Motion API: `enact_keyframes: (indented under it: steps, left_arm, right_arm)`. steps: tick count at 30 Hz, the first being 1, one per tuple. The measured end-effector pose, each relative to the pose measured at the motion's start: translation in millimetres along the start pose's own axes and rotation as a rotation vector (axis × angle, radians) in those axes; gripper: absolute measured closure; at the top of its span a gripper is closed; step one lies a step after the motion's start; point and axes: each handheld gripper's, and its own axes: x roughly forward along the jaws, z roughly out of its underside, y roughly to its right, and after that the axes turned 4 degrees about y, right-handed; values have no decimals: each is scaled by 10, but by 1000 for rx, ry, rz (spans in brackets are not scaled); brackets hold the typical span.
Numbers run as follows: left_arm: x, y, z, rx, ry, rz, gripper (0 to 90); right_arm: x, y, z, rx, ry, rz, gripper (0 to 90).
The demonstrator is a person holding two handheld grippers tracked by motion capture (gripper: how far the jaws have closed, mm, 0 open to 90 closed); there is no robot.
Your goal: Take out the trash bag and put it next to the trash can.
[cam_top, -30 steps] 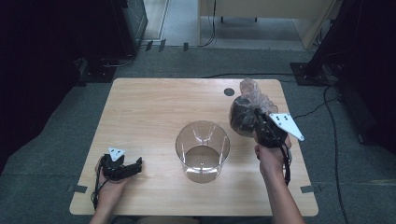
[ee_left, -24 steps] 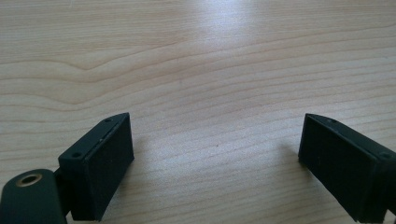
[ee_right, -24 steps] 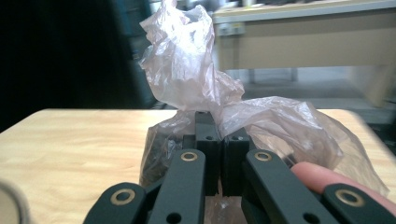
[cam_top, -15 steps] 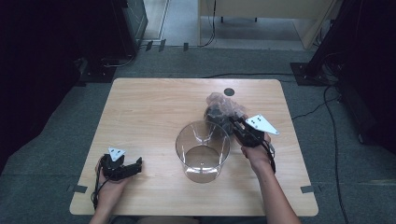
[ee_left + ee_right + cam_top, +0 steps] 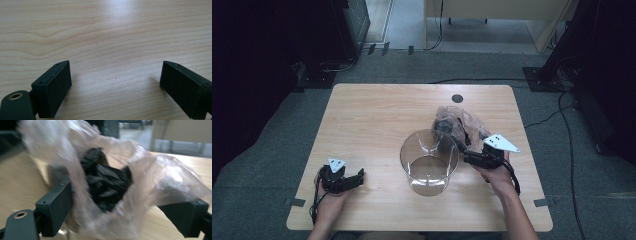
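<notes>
1. The right gripper (image 5: pixel 125 205) is being seen with its jaws standing wide, having just been opening; the plastic bag (image 5: pixel 112 182) is lying loosely between them, with the pads pressing on nothing.
2. The left gripper (image 5: pixel 115 85) is being held wide open and empty over bare wood at the lower left of the high view.
3. The bag (image 5: pixel 459 125) is being seen right of centre in the high view, slumped on the table (image 5: pixel 377 115), against the upper right rim of the clear container (image 5: pixel 429 160).
4. Handling is being judged: thin crinkled film, light, soft and slippery, with dark contents (image 5: pixel 105 180) giving it some lumpy weight; a pinch on the gathered film near the mouth is looking safest.
5. Its long axis is being read as running from lower right toward upper left; the open mouth seems to be facing the right gripper, though blur is making this uncertain.
</notes>
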Motion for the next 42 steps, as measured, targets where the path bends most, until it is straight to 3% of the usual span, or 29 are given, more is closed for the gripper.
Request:
enact_keyframes:
  steps: [1, 4, 6, 10, 18, 24, 35, 42]
  left_arm:
    - [0, 0, 0, 0, 0, 0, 100]
    - [-1, 0, 0, 0, -1, 0, 100]
    - [0, 0, 0, 0, -1, 0, 100]
    - [-1, 0, 0, 0, -1, 0, 100]
    - [-1, 0, 0, 0, -1, 0, 100]
    - [-1, 0, 0, 0, -1, 0, 100]
    - [-1, -1, 0, 1, -1, 0, 100]
    - [-1, 0, 0, 0, -1, 0, 100]
  right_arm:
    - [-11, 6, 15, 2, -8, 18, 140]
    - [-57, 25, 70, 16, -30, -8, 140]
    - [-85, 19, 113, 3, -45, -29, 140]
    - [-121, -3, 176, -20, -65, -26, 130]
    - [-202, 79, 320, -12, -106, 63, 104]
    - [-285, 138, 394, -25, -142, 99, 103]
    - [-427, 357, 533, 48, -215, 216, 103]
    - [-531, 433, 597, 47, -253, 274, 103]
